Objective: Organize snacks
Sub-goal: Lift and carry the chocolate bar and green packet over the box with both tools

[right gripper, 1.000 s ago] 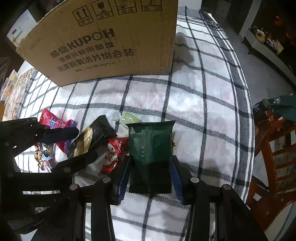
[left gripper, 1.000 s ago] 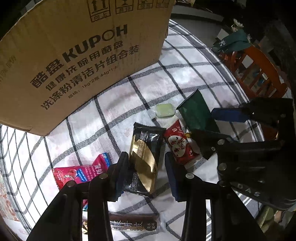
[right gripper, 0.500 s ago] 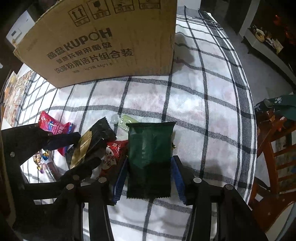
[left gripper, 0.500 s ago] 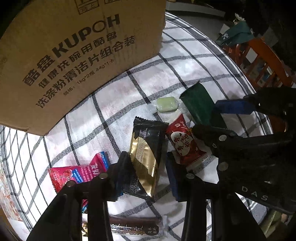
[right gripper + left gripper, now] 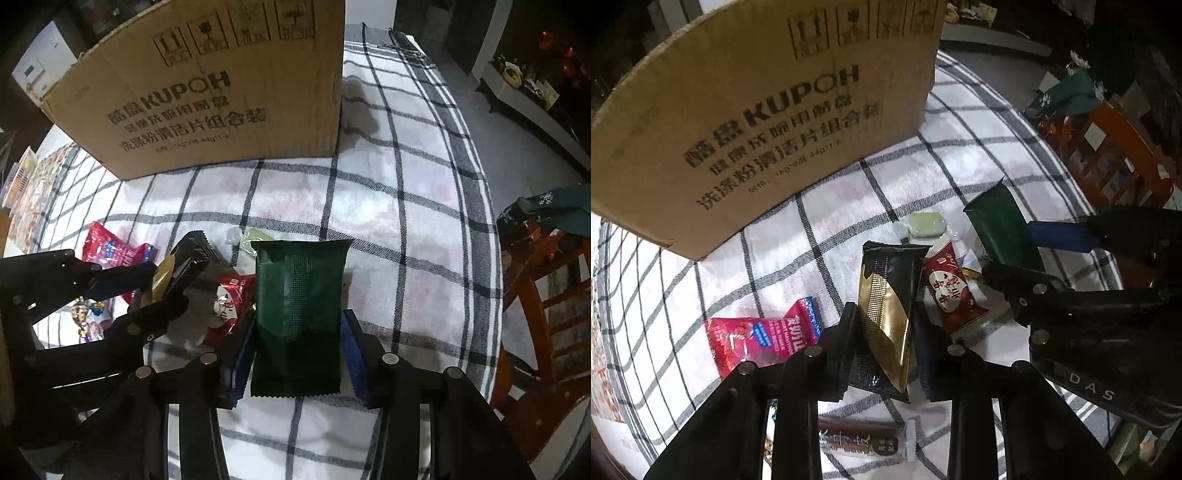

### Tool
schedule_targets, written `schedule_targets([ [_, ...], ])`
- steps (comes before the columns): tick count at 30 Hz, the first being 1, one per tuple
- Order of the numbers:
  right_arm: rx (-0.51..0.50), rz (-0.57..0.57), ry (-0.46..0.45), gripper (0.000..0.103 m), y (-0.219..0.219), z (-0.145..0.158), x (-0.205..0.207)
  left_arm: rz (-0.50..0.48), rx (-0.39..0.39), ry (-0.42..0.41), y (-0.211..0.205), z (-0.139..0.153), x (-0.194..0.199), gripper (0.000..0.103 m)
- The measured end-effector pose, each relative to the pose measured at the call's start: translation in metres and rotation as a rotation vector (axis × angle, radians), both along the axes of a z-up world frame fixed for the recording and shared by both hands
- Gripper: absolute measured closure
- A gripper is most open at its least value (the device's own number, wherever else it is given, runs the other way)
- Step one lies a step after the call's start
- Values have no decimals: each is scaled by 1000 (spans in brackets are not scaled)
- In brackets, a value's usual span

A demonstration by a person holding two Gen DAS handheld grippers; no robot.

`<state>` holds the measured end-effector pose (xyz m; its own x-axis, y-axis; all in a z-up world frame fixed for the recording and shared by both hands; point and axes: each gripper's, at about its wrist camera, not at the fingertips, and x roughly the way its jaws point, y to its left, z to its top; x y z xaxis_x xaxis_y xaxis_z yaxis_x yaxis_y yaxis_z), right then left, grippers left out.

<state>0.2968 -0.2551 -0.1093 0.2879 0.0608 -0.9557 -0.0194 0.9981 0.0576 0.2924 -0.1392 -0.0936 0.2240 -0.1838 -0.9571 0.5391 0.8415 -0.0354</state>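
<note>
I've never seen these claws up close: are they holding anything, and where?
Left gripper pinches the black-and-gold packet by its long side edges; right gripper pinches the green packet likewise.

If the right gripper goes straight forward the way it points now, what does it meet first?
The right gripper is already shut on the dark green packet. Straight ahead lies bare checked tablecloth, then probably the cardboard box, though depth is unclear.
</note>
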Motion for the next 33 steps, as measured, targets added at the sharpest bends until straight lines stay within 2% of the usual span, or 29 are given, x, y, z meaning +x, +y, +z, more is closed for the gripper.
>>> schedule_targets([
  [6, 15, 2, -41, 57, 4, 19, -11, 46, -59, -39, 17, 29, -15, 74],
  [14, 33, 25, -140, 57, 9, 58, -24, 114, -138, -113, 33, 71, -21, 74],
  [24, 86, 19, -276, 57, 19, 113, -22, 133, -177, -243, 50, 123, -26, 74],
  [33, 101, 35, -349, 57, 27, 148, 1, 139, -186, -310, 58, 153, -2, 74],
])
